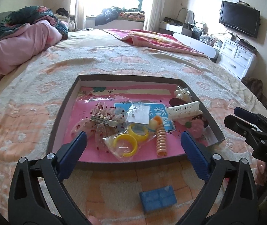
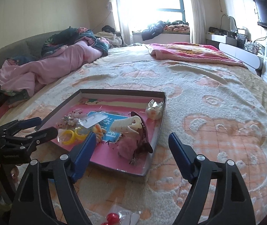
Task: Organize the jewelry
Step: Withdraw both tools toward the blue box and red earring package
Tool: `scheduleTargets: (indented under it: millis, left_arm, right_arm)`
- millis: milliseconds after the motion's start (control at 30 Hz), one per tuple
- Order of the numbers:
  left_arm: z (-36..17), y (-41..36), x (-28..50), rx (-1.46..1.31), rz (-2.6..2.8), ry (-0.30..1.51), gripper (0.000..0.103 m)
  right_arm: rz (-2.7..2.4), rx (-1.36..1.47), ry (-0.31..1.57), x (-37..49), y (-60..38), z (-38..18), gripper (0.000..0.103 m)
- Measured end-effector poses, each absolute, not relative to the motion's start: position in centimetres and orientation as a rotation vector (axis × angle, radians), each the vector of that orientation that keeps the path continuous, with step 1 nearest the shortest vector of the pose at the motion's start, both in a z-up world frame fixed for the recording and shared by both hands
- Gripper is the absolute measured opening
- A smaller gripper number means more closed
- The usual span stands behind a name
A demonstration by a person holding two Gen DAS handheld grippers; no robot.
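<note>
A shallow pink-lined box (image 1: 71, 91) (image 2: 159, 131) lies on the bed and holds the jewelry. In it are bagged yellow rings (image 1: 127, 142) (image 2: 71, 134), an orange spiral hair tie (image 1: 160, 140), a white claw clip (image 1: 184, 110) (image 2: 127, 124), a dark claw clip (image 2: 143, 136), a pink fluffy piece (image 1: 197, 127) (image 2: 126, 147), a pearl ornament (image 1: 183, 93) (image 2: 154, 109) and a beaded hair clip (image 1: 103, 121). My left gripper (image 1: 133, 142) is open and empty over the box's near edge. My right gripper (image 2: 132, 142) is open and empty at the box's near right corner.
A small blue box (image 1: 157, 198) lies on the blanket below my left gripper. A bag with red beads (image 2: 114, 217) lies below my right gripper. A pink quilt (image 1: 20, 43) is piled at the far left. White drawers (image 1: 236, 58) and a TV (image 1: 239, 18) stand at right.
</note>
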State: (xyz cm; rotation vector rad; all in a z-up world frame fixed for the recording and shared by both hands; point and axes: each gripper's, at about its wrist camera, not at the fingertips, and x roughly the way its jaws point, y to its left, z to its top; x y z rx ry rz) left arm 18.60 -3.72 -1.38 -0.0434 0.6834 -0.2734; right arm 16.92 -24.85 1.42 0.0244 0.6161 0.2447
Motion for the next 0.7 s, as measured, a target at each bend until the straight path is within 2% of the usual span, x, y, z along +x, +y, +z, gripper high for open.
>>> scheduleTargets:
  millis: [367, 700]
  left_arm:
    - [-0.6, -2.2, 15.2, -0.037, -0.235, 0.61, 0.092]
    - [-1.6, -0.8, 13.2, -0.04, -0.188, 0.618, 0.092]
  right_arm:
    - [0.251, -0.005, 0.598, 14.0, -24.0, 1.2, 0.078]
    - [0.262, -0.052, 0.627, 11.6, -22.4, -0.5, 0.081]
